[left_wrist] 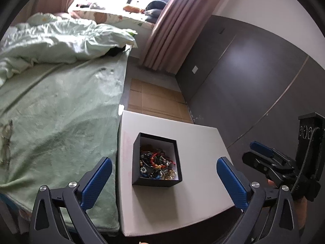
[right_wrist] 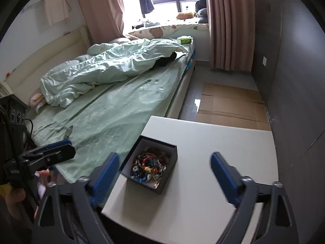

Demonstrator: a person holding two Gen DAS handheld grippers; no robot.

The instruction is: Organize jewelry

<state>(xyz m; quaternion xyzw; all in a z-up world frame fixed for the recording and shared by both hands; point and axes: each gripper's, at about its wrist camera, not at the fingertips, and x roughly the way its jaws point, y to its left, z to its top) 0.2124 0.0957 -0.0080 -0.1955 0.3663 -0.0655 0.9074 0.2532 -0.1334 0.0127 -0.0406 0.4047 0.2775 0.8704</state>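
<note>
A black open box (left_wrist: 156, 180) with a white inside stands on a white table (left_wrist: 203, 183). It holds a tangled heap of jewelry (left_wrist: 157, 165): beads, bracelets and chains. My left gripper (left_wrist: 163, 162) is open and empty, held above the box. My right gripper (right_wrist: 164, 159) is open and empty, also above the table; the box (right_wrist: 150, 185) and jewelry (right_wrist: 149, 167) lie between its fingers. The right gripper shows at the right edge of the left wrist view (left_wrist: 264, 156), and the left one at the left of the right wrist view (right_wrist: 50, 152).
A bed with a green sheet (left_wrist: 61, 122) and a rumpled duvet (right_wrist: 111, 65) adjoins the table's left side. A dark grey wall (left_wrist: 254, 77) runs on the right. Flat cardboard (right_wrist: 229, 105) lies on the floor beyond the table. Pink curtains (right_wrist: 227, 24) hang by the window.
</note>
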